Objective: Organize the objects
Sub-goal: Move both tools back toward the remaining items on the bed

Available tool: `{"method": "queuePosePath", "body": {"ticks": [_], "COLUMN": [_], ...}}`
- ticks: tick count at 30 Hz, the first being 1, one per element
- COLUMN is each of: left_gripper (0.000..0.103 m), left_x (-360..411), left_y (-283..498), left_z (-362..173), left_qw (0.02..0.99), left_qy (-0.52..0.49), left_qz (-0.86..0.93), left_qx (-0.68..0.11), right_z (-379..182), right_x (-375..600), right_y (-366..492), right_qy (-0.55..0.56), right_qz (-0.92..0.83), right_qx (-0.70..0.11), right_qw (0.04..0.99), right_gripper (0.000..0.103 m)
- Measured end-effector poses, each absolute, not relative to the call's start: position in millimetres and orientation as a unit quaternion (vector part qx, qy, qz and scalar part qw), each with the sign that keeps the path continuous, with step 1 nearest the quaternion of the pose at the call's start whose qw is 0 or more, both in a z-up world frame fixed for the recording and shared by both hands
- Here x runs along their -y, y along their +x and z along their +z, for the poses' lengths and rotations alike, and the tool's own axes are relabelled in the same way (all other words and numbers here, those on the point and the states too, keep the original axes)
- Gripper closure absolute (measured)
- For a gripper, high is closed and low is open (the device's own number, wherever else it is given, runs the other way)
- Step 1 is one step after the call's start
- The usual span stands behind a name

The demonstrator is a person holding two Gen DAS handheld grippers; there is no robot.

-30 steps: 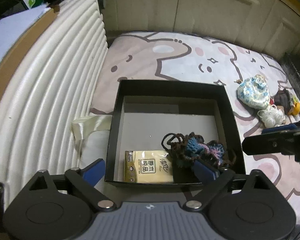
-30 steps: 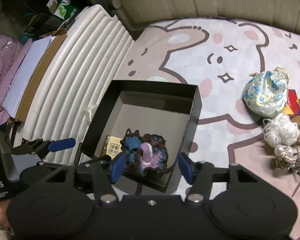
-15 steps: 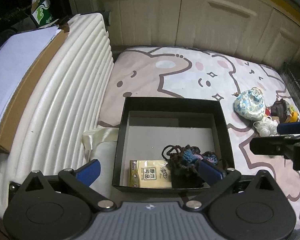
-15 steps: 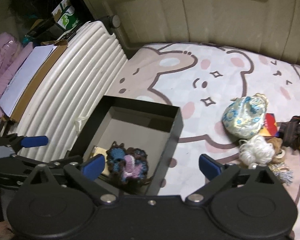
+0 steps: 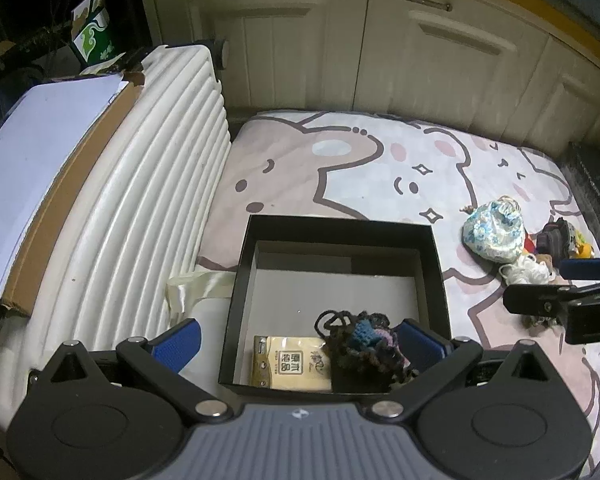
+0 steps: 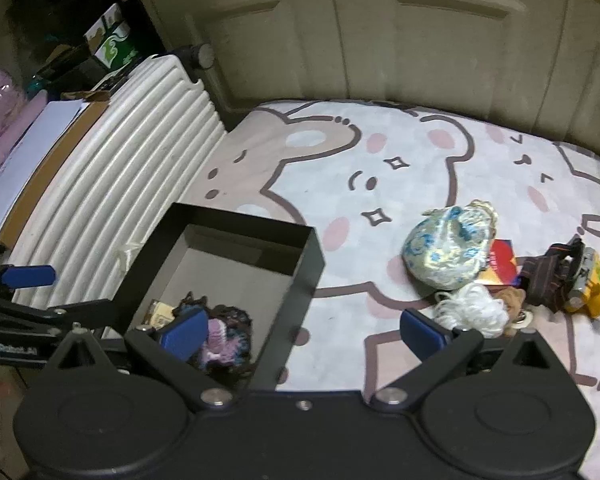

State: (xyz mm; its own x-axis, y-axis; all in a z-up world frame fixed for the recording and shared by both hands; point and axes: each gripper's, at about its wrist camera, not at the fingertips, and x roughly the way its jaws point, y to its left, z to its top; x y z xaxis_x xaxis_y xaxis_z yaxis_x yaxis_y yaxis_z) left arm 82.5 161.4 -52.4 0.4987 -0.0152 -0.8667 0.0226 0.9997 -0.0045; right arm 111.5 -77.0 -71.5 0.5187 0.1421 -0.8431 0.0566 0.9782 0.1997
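Observation:
A black open box [image 5: 340, 230] [image 6: 306, 276] sits on the bear-print mat. In it lie a crocheted dark, blue and pink piece [image 5: 364, 348] [image 6: 224, 340] and a tan tissue pack [image 5: 290, 366]. My left gripper [image 5: 300, 344] is open and empty above the box's near edge. My right gripper [image 6: 304, 330] is open and empty, over the box's right wall. To the right on the mat lie a blue floral pouch [image 6: 446, 254] [image 5: 494, 234], a white yarn ball [image 6: 470, 312], a red card [image 6: 502, 266], a dark pouch [image 6: 552, 276] and a yellow toy [image 6: 592, 284].
A white ribbed suitcase [image 5: 132, 216] [image 6: 120, 168] with a cardboard box [image 5: 36, 168] on it lies left of the black box. Cream cabinet doors [image 5: 380, 52] stand behind the mat. A cream ribbon [image 5: 196, 288] lies between suitcase and box.
Both grippers have pulled back and up from the box. The right gripper has opened wider and swung right, leaving the crocheted piece in the box.

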Motion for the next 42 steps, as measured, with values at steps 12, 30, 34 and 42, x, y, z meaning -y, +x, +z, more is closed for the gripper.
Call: {"method": "queuePosePath", "body": {"ticks": [12, 30, 34, 42], "left_gripper": [0.000, 0.000, 0.000, 0.000], "left_x": [-133, -68, -49, -9], "left_y": [103, 136, 145, 162], "left_z": [-42, -43, -38, -36], "left_qw": [0.877, 0.879, 0.882, 0.890], "left_qy": [0.001, 0.010, 0.015, 0.029], "left_qz": [-0.010, -0.046, -0.058, -0.101], "left_qx": [-0.480, -0.474, -0.467, -0.445], "right_z": [-65, -64, -69, -80], "right_x": [119, 208, 220, 245], "right_y": [107, 94, 91, 86], "right_qy": [0.110, 0.129, 0.127, 0.142], "right_qz": [-0.016, -0.108, -0.117, -0.121], "right_qx": [-0.473, -0.437, -0.434, -0.419], "right_qw": [0.874, 0.884, 0.884, 0.889], "right_gripper": [0.000, 0.000, 0.000, 0.000]}}
